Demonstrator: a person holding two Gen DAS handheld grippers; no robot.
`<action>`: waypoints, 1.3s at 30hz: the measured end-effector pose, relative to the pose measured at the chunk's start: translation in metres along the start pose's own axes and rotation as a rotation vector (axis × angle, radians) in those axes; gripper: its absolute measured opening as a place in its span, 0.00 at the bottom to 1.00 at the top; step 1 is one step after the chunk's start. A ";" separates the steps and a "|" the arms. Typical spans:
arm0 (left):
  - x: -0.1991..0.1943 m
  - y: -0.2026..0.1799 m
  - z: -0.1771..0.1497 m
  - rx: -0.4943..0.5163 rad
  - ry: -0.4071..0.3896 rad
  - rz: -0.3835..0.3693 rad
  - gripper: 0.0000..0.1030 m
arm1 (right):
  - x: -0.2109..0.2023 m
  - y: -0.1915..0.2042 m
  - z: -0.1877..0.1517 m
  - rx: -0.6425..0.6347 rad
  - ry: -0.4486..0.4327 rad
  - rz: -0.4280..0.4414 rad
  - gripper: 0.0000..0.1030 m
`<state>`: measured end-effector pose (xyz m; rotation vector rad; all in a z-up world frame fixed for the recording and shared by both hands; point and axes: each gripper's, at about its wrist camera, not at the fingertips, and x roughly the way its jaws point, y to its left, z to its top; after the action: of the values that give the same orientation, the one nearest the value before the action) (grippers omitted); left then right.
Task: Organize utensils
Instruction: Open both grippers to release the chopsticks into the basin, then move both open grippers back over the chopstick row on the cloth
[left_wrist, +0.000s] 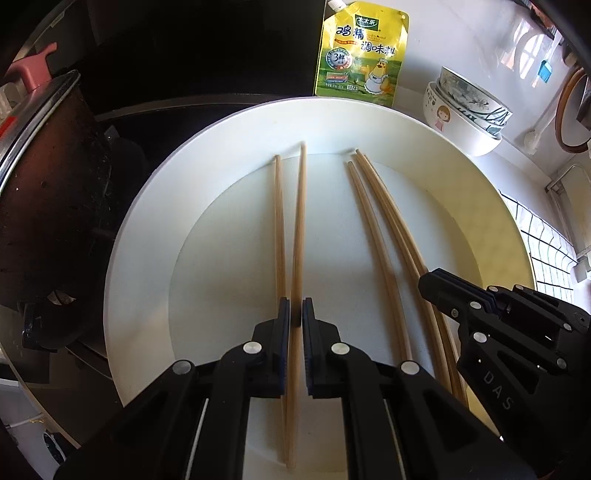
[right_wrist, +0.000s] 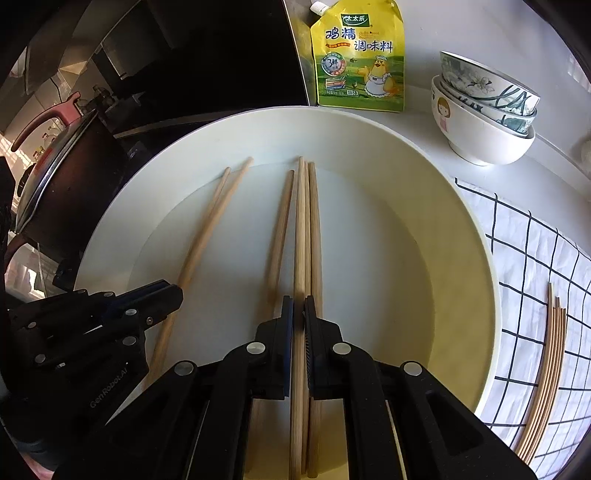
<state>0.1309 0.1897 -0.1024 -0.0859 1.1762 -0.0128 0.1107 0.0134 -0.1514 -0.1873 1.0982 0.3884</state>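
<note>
Several wooden chopsticks lie lengthwise in a large white plate (left_wrist: 147, 229) (right_wrist: 461, 206). My left gripper (left_wrist: 295, 314) is shut on one chopstick (left_wrist: 299, 221) of the left pair, low over the plate; a second one (left_wrist: 277, 221) lies just left of it. My right gripper (right_wrist: 298, 306) is shut on a chopstick (right_wrist: 301, 221) in the right group, with one chopstick close on each side. The two grippers sit side by side: the right gripper (left_wrist: 424, 280) shows at the right edge of the left wrist view, and the left gripper (right_wrist: 177, 291) at the left of the right wrist view.
A yellow seasoning pouch (right_wrist: 358, 59) lies behind the plate. Stacked bowls (right_wrist: 484, 110) stand at the back right. A dark pot (left_wrist: 51, 206) with a pink handle crowds the plate's left side. On the checked cloth (right_wrist: 524, 258) to the right lie several more chopsticks (right_wrist: 546, 369).
</note>
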 end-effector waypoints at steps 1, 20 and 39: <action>0.000 0.000 0.001 -0.003 0.001 -0.001 0.11 | 0.000 0.000 0.000 -0.001 -0.001 -0.004 0.06; -0.034 0.001 -0.009 -0.023 -0.044 0.032 0.42 | -0.043 -0.005 -0.015 -0.002 -0.072 -0.014 0.14; -0.081 -0.062 -0.037 0.047 -0.099 -0.013 0.43 | -0.120 -0.045 -0.058 0.041 -0.159 -0.058 0.18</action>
<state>0.0676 0.1305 -0.0378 -0.0518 1.0756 -0.0468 0.0332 -0.0725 -0.0721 -0.1489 0.9409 0.3230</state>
